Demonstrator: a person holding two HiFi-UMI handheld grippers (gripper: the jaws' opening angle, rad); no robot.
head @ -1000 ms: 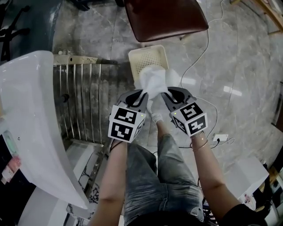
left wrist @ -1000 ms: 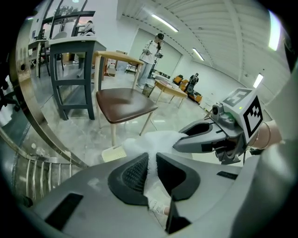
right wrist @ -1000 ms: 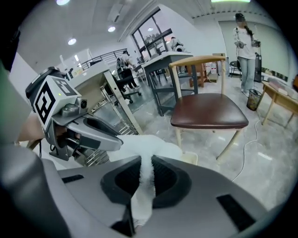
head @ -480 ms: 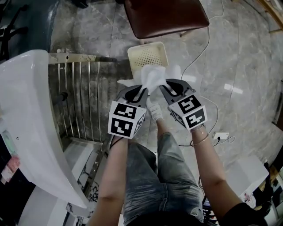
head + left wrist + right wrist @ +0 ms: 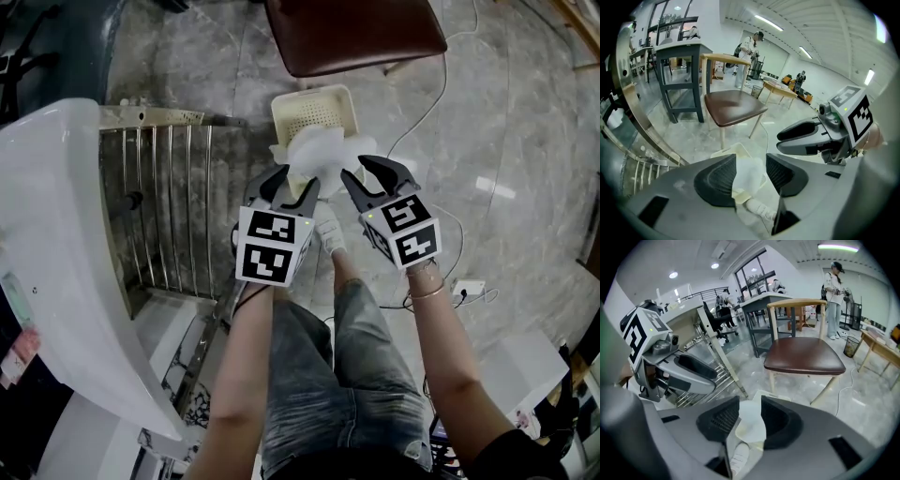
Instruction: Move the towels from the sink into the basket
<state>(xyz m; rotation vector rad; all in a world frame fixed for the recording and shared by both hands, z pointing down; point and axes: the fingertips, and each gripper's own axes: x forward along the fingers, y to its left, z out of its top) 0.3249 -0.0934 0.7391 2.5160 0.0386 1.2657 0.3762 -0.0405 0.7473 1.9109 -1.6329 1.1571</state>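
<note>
Holds two grippers side by side over the floor, left gripper (image 5: 292,184) and right gripper (image 5: 377,174), each with its two jaws spread apart and clamping nothing. Finds one white towel (image 5: 319,148) bunched just beyond the jaw tips, showing in the gap of both pairs, over the near rim of one cream perforated basket (image 5: 278,112). Places that basket on the floor before one brown-seated chair (image 5: 352,33), with one white sink (image 5: 47,234) off to the left, well apart from the towel.

The towel (image 5: 319,148) sits just ahead of your left tool (image 5: 295,180) and right tool (image 5: 367,172), at the near rim of the basket (image 5: 314,112); chair (image 5: 352,33) beyond, sink (image 5: 56,216) left.
</note>
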